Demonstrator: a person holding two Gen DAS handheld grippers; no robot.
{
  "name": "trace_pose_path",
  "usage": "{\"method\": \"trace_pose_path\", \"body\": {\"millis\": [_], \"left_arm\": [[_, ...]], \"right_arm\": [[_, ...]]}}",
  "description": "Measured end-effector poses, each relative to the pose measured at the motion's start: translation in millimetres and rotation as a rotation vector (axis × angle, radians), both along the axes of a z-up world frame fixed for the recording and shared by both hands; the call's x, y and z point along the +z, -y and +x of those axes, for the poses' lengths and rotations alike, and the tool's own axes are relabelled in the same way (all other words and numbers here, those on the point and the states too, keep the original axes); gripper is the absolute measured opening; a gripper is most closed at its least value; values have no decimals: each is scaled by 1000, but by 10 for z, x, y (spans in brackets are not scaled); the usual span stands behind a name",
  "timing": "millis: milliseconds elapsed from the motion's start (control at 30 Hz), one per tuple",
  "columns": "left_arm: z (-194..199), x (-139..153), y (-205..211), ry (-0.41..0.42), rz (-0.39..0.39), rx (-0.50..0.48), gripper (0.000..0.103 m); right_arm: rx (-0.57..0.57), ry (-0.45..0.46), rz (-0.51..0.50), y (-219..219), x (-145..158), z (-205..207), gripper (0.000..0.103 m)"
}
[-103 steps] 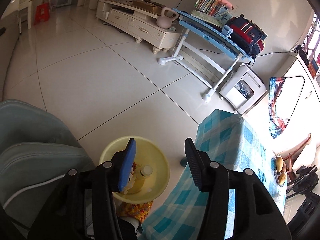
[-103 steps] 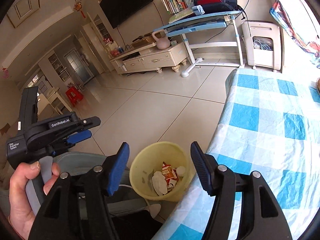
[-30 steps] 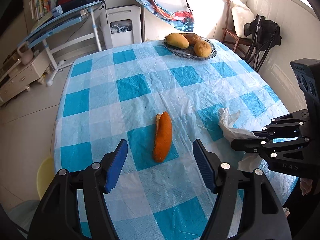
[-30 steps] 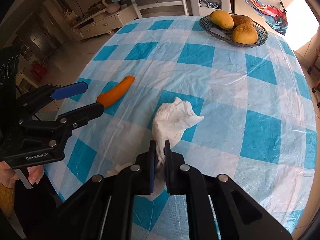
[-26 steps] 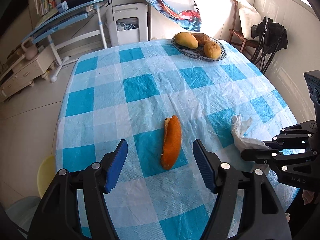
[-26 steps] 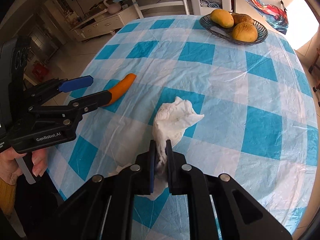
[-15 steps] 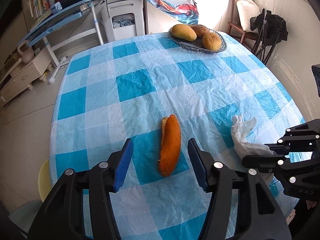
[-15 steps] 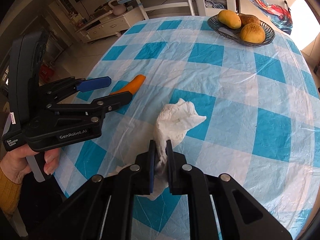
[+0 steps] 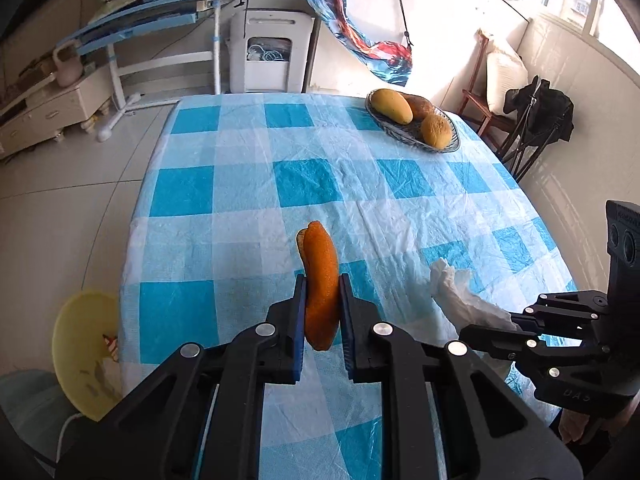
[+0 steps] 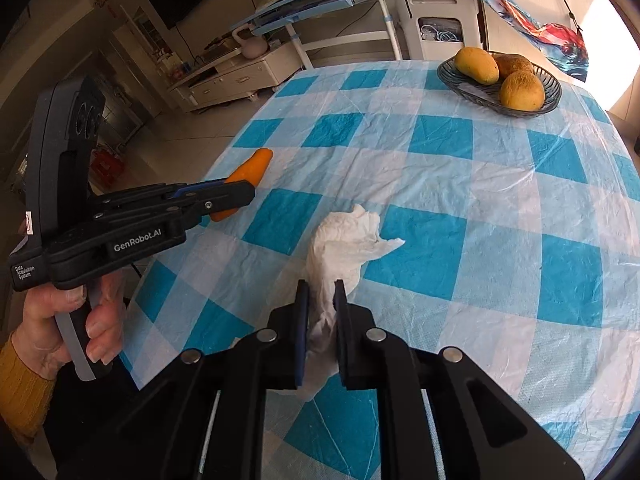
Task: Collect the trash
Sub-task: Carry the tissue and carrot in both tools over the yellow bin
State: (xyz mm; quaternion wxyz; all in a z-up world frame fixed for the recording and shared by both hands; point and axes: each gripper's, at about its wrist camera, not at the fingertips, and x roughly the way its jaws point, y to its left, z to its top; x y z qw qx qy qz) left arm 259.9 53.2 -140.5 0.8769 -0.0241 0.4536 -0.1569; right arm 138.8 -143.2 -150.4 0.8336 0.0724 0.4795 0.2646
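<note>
A yellow trash bin (image 9: 86, 354) stands on the tiled floor at far left, below the worktop's edge, its near side cut off behind a pale grey-green cushion (image 9: 28, 404); scraps lie inside it, too small to name. Beside it, the worktop (image 9: 248, 184) wears a crinkled blue-and-white check cover.

At centre left, the left gripper (image 9: 322, 308) has its jaws closing on an orange peel (image 9: 319, 280), pads pressed to its 2 sides around the lower half. The peel's long axis runs straight away from the camera, along the line of the jaws, with its tip pointing toward the far end of the worktop and its near end hanging just below the pads. In the right wrist view the same peel (image 10: 252, 170) pokes out past the left gripper (image 10: 224, 200) at a slant toward the upper right, its middle hidden by the black fingers (image 10: 216, 192); whether it touches the cover there is hard to tell. A hand (image 10: 68, 320) in a mustard sleeve grips that tool's handle.

Further right, the right gripper (image 10: 321, 312) has its narrow jaws clamped on a crumpled white tissue (image 10: 344, 240), which fans out ahead of the pads and trails out of sight beneath them. From the left wrist view, the tissue (image 9: 460, 296) juts from the right gripper (image 9: 516, 322), whose body runs off the frame edge.

At the far right end sits a dark wire basket (image 10: 460, 76) holding 3 fruits (image 10: 478, 65).
</note>
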Motion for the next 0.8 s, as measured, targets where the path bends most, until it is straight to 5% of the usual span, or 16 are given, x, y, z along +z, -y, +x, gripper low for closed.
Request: {"method": "trace_pose_path", "body": {"millis": [567, 800], "left_arm": [[-239, 351, -1354, 89, -209, 334, 15], [-176, 551, -1868, 75, -99, 416, 15]], "right_arm": [[56, 158, 114, -436, 312, -80, 13], [108, 158, 218, -1001, 442, 59, 13]]}}
